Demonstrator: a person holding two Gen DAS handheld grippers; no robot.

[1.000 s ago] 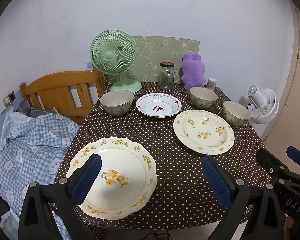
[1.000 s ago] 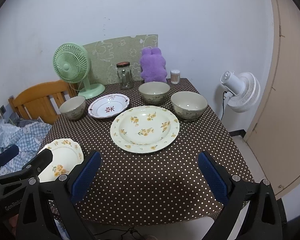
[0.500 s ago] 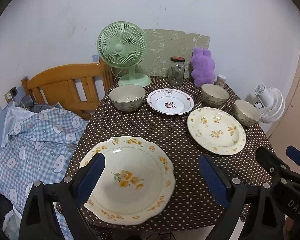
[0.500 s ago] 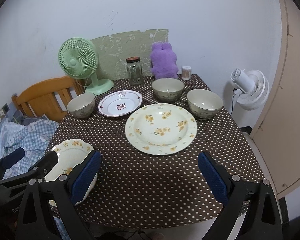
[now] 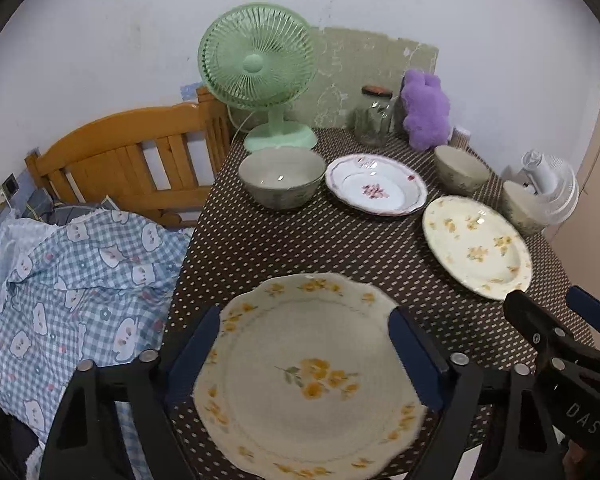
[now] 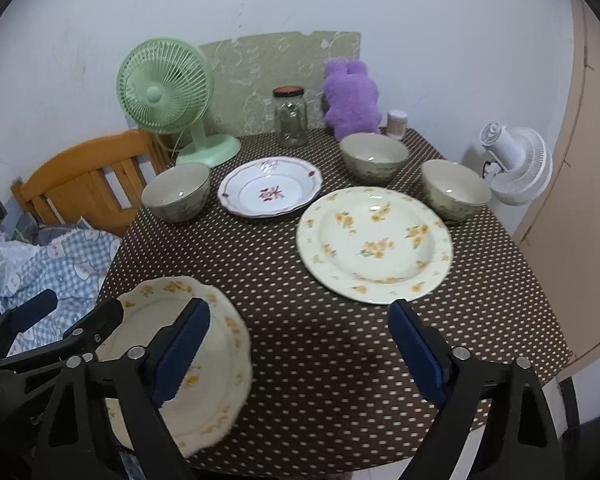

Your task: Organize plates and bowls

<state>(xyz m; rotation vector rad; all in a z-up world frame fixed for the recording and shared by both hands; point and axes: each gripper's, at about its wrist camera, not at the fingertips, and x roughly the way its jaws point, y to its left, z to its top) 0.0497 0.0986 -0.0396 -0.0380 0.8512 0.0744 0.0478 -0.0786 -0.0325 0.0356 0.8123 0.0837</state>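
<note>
**Both tools sweep in over the near plates**

Both tools have pushed forward across the bench in the last second, and both sets of jaws have just been closing a little. The left tool (image 5: pixel 304 344) is spread, straddling the scalloped yellow-flower plate (image 5: pixel 312 376) at the bench's (image 5: pixel 300 240) near edge, in front of the green fan (image 5: pixel 256 60); whether the pads touch the rim is hard to tell through the blur, though they look clear. The right tool (image 6: pixel 300 340) is also spread, with only tablecloth between its jaws, just short of the round yellow-flower plate (image 6: pixel 374 244), which lies right of the fan, past the red-pattern plate (image 6: pixel 270 192).

To do this well, each tool probably wants to drop low and take the near rim edge-on, lifting level so nothing slides into the three bowls (image 6: pixel 176 192) further back.

Both plates lie flat, face up; being nearly round, neither has a real long axis.
</note>
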